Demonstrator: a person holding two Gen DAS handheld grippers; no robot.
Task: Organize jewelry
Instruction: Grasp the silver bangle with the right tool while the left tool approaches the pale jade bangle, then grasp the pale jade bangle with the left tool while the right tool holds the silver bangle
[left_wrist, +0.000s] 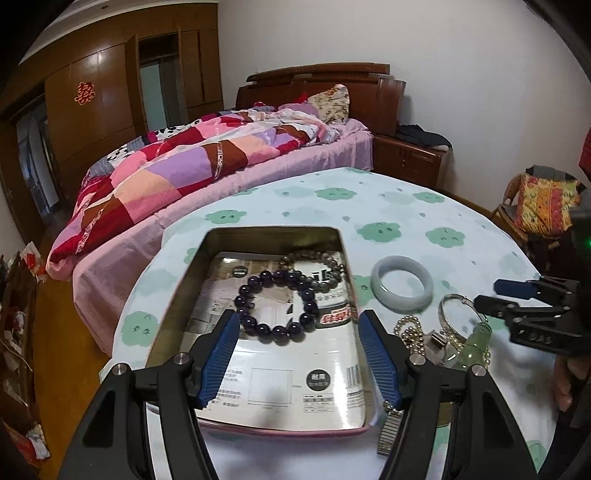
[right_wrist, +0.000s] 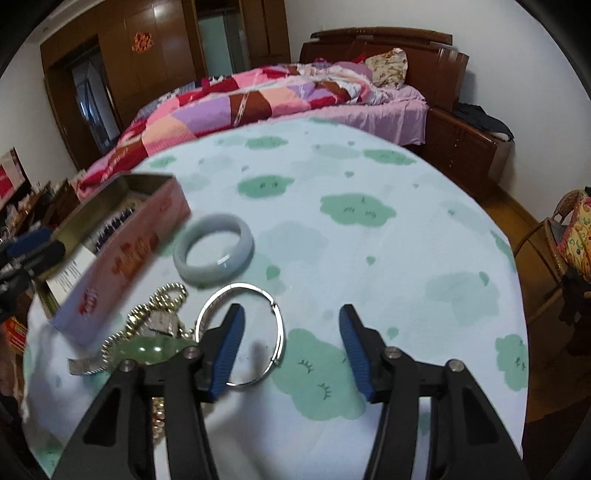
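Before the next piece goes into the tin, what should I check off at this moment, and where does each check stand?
1. Left hand-held gripper open and empty: ok.
2. Right hand-held gripper open and empty: ok.
3. Tin box lid off, room inside beside the dark bead bracelet and grey bead bracelet: ok.
4. Silver bangle centred between the right fingers: not ok, one finger overlaps it.
5. Jade bangle lying free of other pieces: ok.
6. Gold bead chain untangled from the green pendant: cannot tell.
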